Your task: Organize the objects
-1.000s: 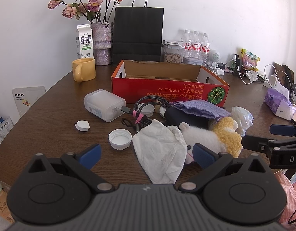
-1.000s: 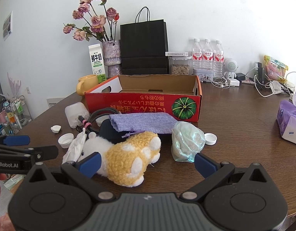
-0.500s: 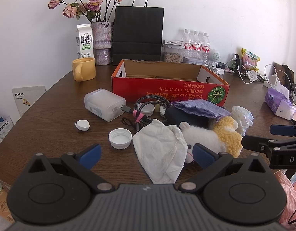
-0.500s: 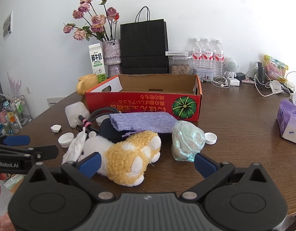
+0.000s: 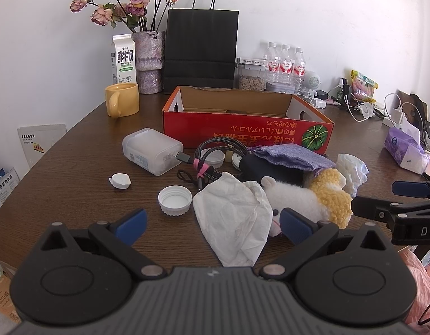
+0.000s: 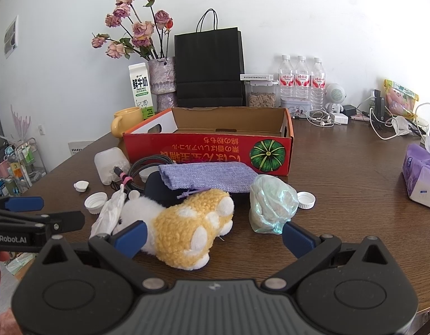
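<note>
Item: left tongs (image 5: pixel 212 223). State: spread wide, empty, low over the table (image 5: pixel 75 173). Crumpled tissue (image 5: pixel 233 217) lies between the fingers; white cap (image 5: pixel 175 200) just ahead to the left.

Item: right tongs (image 6: pixel 213 236). State: released, holding nothing. Plush toy (image 6: pixel 192 224) sits between the fingers; plastic bag (image 6: pixel 270 206) just inside the right finger.

Destination, as judged: red box (image 6: pixel 209 150), beyond the pile, apparently empty.

Clutter ahead: purple pouch (image 6: pixel 206 177) draped on a dark case, braided cable (image 5: pixel 217 153), clear container (image 5: pixel 152 155).

Risks: pouch drawstring near the toy may drag along; closing on tissue may catch the toy beside it; cap may be knocked aside.
</note>
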